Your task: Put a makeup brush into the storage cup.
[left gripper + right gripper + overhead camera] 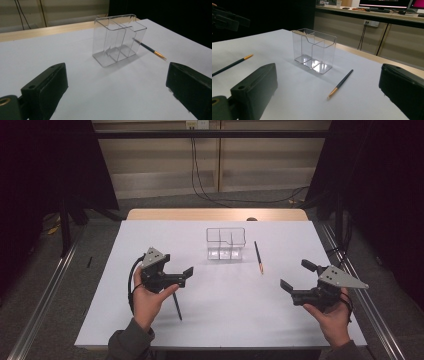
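A clear three-compartment organizer stands upright on the white table. One thin dark brush with a gold ferrule lies just right of it. Another brush lies beside the person's left hand. My left gripper is open and holds nothing, left of the organizer and facing it. My right gripper is open too, near the table's right edge, with nothing between its jaws.
Metal rails run along both sides of the table. A wooden strip borders its far edge. Cables hang down the back wall. In the right gripper view a desk with monitors stands behind.
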Available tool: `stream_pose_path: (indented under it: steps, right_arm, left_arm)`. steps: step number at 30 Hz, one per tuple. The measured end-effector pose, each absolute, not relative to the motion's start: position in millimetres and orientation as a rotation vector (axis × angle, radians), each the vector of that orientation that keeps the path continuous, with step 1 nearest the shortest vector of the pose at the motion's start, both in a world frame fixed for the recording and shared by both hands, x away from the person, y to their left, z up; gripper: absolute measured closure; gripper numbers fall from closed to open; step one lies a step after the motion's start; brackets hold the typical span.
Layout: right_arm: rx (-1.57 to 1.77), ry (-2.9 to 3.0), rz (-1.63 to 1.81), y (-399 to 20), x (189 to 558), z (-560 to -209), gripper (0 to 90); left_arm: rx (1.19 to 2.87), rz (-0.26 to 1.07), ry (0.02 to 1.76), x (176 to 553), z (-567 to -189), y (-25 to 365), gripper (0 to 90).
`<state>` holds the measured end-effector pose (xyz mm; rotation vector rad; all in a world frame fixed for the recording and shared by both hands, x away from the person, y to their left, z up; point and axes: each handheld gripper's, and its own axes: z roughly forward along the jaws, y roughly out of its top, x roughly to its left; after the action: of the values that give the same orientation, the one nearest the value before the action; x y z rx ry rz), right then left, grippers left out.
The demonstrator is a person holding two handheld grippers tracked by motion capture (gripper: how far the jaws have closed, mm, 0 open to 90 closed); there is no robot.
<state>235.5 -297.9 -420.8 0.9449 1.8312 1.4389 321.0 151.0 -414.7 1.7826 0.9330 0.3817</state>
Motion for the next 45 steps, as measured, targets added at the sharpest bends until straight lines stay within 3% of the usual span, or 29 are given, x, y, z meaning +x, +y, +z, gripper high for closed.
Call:
stream_pose_path:
  steps: [29, 45]
  right_arm:
    - [0.961, 1.838, 1.437, -298, 235, -420, 1.4]
    - [0.956, 1.844, 1.428, -298, 236, -421, 1.4]
  left_arm:
    - [2.071, 0.256, 1.116, 336, -416, 153, 3.6]
    - [2.138, 0.162, 1.194, 340, -416, 150, 1.4]
